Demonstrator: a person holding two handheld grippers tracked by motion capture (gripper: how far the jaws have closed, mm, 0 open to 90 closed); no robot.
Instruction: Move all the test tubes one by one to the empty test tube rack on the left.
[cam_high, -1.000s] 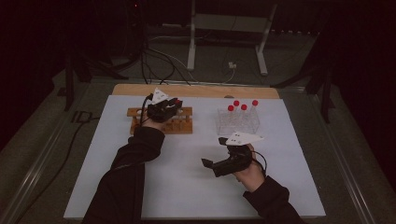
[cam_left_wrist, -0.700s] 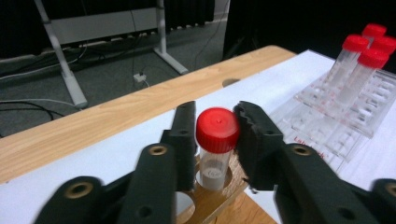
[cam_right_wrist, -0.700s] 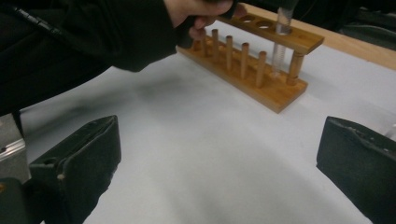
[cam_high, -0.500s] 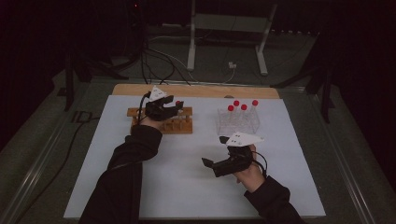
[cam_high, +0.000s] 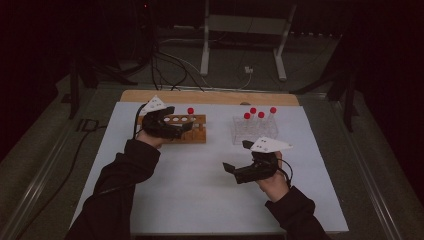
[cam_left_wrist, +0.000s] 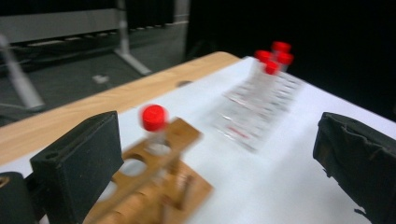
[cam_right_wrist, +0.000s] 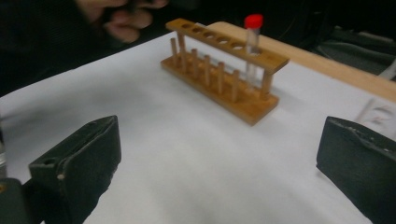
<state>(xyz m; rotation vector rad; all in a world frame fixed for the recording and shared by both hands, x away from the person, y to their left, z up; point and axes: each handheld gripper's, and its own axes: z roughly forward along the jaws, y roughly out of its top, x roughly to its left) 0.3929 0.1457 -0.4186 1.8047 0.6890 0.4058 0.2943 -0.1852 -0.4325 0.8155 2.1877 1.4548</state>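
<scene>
While your left forearm stretches forward across the white table sheet (cam_high: 200, 200), your left gripper (cam_high: 172, 127) hangs just in front of the wooden test-tube rack (cam_high: 192, 131), drawn back from where it sat over the rack a second ago. Its jaws have just been opening and now stand wide, with nothing between the black pads; the left gripper view shows the table and the rack in the gap. The clear plastic tube with the red cap (cam_high: 190, 114) stands upright in the hole at the rack's right end, apart from your jaws. In the right gripper view that tube (cam_right_wrist: 252, 44) rises straight through the top board, and the rack (cam_right_wrist: 224, 70) shows as light wood: a flat base, round pegs and a drilled top strip.

Your right hand holds the right gripper (cam_high: 240, 172) level and low over the middle of the sheet, pointing left, much as it was a second ago. Its jaws are spread wide and hold nothing.

Four more red-capped tubes (cam_high: 259, 114) stand in the clear plastic rack (cam_high: 252, 131) at the right, well apart from both grippers.
</scene>
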